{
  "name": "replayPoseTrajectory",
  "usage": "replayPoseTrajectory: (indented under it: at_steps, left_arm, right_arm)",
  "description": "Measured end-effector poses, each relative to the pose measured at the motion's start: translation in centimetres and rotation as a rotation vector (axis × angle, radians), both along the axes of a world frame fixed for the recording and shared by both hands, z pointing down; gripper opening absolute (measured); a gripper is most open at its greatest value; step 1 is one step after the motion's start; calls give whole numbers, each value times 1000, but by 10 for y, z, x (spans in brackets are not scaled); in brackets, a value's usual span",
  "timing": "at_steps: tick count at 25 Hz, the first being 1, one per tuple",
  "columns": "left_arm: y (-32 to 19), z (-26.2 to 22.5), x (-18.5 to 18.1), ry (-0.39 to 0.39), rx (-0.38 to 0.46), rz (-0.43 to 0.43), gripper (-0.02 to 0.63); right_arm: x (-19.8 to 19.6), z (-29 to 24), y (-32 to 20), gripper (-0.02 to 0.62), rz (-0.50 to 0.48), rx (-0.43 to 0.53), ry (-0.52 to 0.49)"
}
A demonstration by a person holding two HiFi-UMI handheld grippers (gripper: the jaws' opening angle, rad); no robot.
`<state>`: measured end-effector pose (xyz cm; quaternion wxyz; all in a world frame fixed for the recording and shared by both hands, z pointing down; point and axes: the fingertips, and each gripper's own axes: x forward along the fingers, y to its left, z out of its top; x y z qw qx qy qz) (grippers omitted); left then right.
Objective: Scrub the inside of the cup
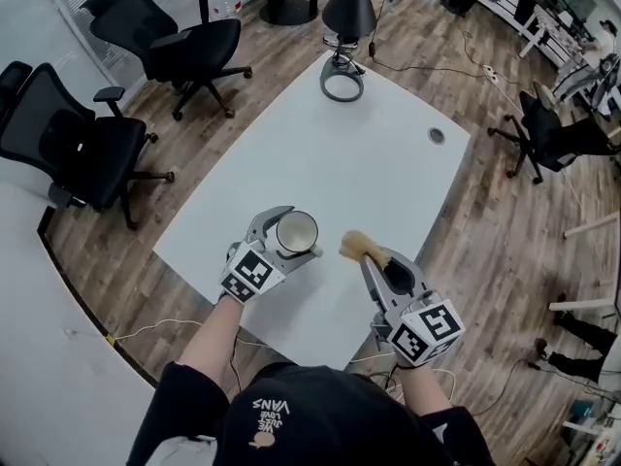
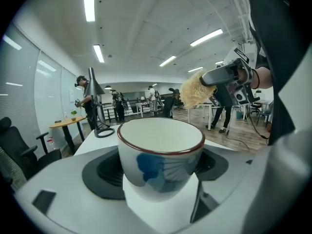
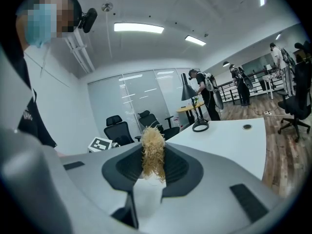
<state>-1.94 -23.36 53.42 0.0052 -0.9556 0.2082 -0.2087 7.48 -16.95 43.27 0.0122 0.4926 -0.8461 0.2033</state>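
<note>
A white cup (image 1: 295, 231) with a dark red rim and a blue pattern is held over the white table (image 1: 369, 153), my left gripper (image 1: 281, 243) shut on it. In the left gripper view the cup (image 2: 161, 155) fills the centre, mouth up and empty. My right gripper (image 1: 376, 263) is shut on a tan fibrous scrubber (image 1: 355, 248), whose tuft sticks out toward the cup, a short gap to its right. The scrubber (image 3: 153, 155) stands upright between the jaws in the right gripper view. From the left gripper view the scrubber (image 2: 195, 89) shows above and right of the cup.
A black desk lamp (image 1: 346, 27) with a ring base stands at the table's far end. A cable grommet (image 1: 437, 135) sits near the right edge. Black office chairs (image 1: 87, 144) stand left of the table, another (image 1: 548, 134) to the right. Other people stand far off.
</note>
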Motion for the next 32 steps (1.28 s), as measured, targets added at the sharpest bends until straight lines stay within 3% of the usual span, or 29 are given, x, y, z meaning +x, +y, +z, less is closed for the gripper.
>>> replayPoseTrajectory:
  at_steps: [12, 32]
  left_arm:
    - [47, -50, -20, -119, 148, -158, 413]
    - [116, -73, -10, -302, 251, -191, 413]
  right_arm:
    - [-15, -37, 30, 92, -131, 98, -34]
    - [-54, -58, 95, 92, -338, 183, 35]
